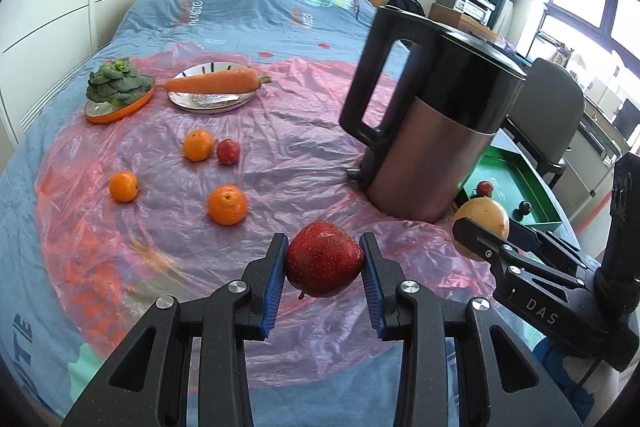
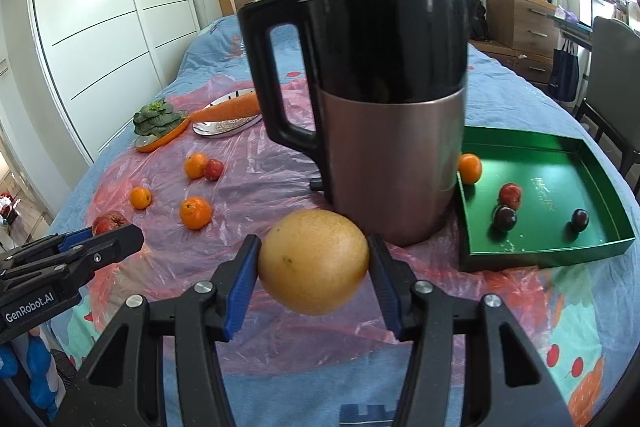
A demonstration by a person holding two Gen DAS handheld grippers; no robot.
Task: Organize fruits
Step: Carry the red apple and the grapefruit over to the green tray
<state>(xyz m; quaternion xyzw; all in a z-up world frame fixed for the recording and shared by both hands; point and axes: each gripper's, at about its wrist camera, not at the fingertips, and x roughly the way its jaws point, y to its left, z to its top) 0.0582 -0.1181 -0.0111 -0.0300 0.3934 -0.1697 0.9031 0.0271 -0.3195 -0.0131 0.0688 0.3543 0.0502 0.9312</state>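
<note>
My left gripper (image 1: 324, 261) clamps a speckled red apple (image 1: 323, 259) above the pink plastic sheet (image 1: 304, 147); my right gripper (image 2: 314, 263) grips a large yellow-orange citrus, perhaps a grapefruit (image 2: 313, 261), before the black-and-copper kettle (image 2: 384, 115), near the green tray (image 2: 568, 251).

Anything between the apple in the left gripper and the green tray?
Yes. The kettle stands on the bed between the apple, clamped in the left gripper, and the green tray. It hides most of the tray in the left wrist view. The path in front of the kettle looks open.
</note>
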